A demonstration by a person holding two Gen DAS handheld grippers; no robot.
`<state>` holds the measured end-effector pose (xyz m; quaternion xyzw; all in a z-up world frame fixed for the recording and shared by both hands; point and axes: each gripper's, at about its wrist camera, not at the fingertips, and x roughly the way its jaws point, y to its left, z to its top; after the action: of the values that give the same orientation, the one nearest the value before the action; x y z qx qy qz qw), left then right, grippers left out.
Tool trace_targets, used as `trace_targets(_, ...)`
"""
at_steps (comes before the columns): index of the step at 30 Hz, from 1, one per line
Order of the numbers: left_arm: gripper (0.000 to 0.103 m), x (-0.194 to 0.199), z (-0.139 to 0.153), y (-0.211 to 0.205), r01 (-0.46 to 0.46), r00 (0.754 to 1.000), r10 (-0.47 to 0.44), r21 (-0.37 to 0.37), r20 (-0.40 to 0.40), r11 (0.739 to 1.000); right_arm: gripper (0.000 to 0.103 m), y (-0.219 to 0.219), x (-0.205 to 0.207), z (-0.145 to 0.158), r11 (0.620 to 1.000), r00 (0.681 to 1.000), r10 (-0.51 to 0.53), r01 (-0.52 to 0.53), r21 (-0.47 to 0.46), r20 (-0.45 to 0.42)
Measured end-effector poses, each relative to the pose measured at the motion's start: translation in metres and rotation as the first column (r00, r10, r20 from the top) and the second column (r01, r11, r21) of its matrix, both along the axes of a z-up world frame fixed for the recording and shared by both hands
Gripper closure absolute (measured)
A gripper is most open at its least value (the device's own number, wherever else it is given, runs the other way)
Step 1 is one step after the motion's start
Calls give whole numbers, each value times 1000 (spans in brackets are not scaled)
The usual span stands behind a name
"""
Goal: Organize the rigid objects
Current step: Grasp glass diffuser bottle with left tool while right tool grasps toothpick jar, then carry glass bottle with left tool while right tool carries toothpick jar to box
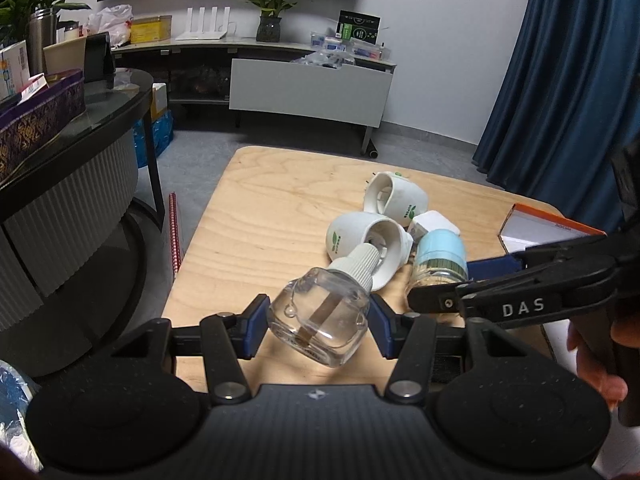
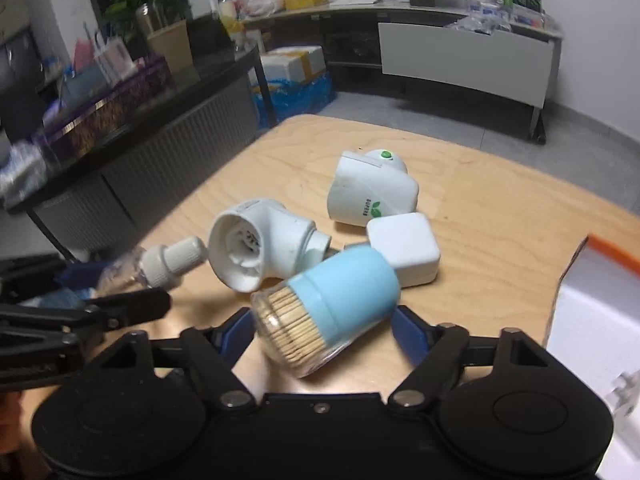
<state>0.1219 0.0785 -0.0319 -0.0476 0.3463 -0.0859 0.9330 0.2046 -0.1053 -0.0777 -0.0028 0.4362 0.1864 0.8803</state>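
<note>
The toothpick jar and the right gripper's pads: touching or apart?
Apart. The right wrist view shows the toothpick jar lying between the right gripper pads, with bare table beside both.

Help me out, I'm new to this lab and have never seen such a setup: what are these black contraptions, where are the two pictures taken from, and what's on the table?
There is no robot here. A person holds one hand-operated gripper in each hand, and each carries a wide-angle camera looking forward along its two fingers. So one picture is the view from the left gripper, the other from the right gripper.

The left one's jaws are shut on a clear glass refill bottle with a white ribbed cap. The right one's jaws sit on either side of a toothpick jar with a light blue lid, lying on its side; a gap shows at the jaw on the right, so it is not gripped yet.

On the wooden table also lie two white plug-in heaters, a small white square adapter, and an open orange-edged box.
</note>
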Motion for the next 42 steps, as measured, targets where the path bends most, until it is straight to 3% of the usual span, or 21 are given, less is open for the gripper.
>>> trace_targets(4, 50, 0, 1, 0, 2, 1000, -2, -3, 3, 1000, 31, -2, -8, 4, 999, 999, -38, 38, 14, -12)
trace_targets(6, 50, 0, 0, -1, -1, 1000, 1, -5, 3, 1000, 17, -3, -11, 8, 997, 997, -81, 81, 16, -18)
trace_targets(11, 50, 1, 0, 0, -4, 1000, 4, -8, 3, 1000, 11, -5, -7, 19, 975, 980, -187, 193, 107, -61)
trace_targets(14, 50, 0, 0, 0, -10, 1000, 11, -11, 4, 1000, 11, 4, 7, 14, 959, 954, -279, 283, 28, -112)
trace_targets(18, 50, 0, 0, 1, -17, 1000, 17, -8, 4, 1000, 12, 5, 20, 1, 928, 919, -367, 373, 14, -146)
trace_targets(19, 50, 0, 0, 2, -19, 1000, 19, -11, 3, 1000, 17, 5, 20, 0, 925, 918, -375, 379, 5, -128)
trace_targets(21, 50, 0, 1, 2, -21, 1000, 21, -13, 4, 1000, 39, 9, 19, -2, 933, 928, -360, 357, -49, -95)
trace_targets(22, 50, 0, 1, 2, -20, 1000, 21, -14, 5, 1000, 43, 9, 18, -2, 937, 934, -347, 342, -69, -86)
trace_targets(26, 50, -2, 3, 0, -22, 1000, 22, -17, 9, 1000, 44, 5, 5, 0, 937, 938, -342, 336, -102, -58)
trace_targets(42, 50, -23, 33, -20, -10, 999, 10, 1, 41, 1000, 44, -4, -76, 60, 942, 942, -333, 334, -38, 31)
